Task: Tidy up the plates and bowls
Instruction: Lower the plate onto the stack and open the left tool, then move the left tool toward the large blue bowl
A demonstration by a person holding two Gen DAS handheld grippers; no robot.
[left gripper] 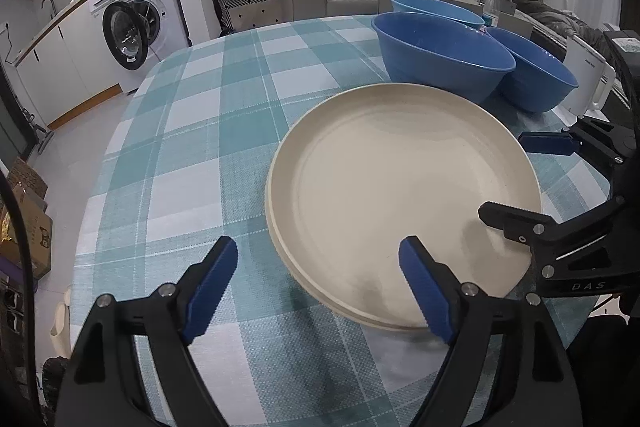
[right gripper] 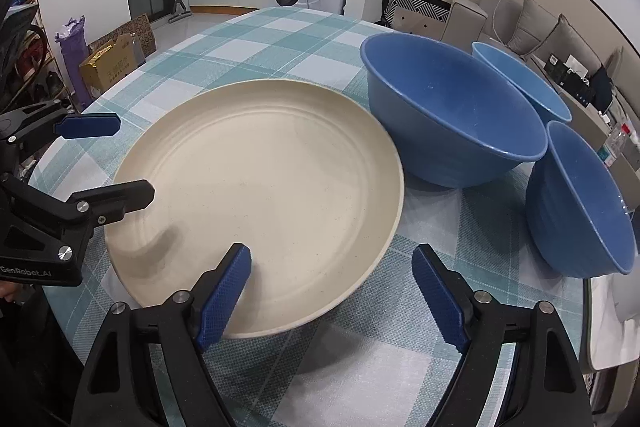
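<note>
Plates sit stacked on the checked tabletop: the left wrist view shows a second rim under the cream top plate, so at least two plates make up the pile, though an exact count cannot be read. Both tools stand released. The left hand-held gripper has its jaws wide apart, straddling the near rim of the stack without pressing on it, and holds nothing. The right hand-held gripper is likewise spread, one pad over the plate's near edge and the other over the cloth, with nothing clamped between them.

Judging by this, the plate step looks finished, the stack having been set down and let go, and the bowls are what remains. Three blue bowls wait beyond the plates, none nested: a large bowl just beside the stack's far rim, a lighter bowl behind it, and a third bowl out to the right near the table's edge.

A sensible next move would be to lift clear of the plates, reach for one bowl, pinch its thin rim wall and lower it into another. The walls are smooth and sloped, so a shallow bite could slip; the pads need to go well over the lip
</note>
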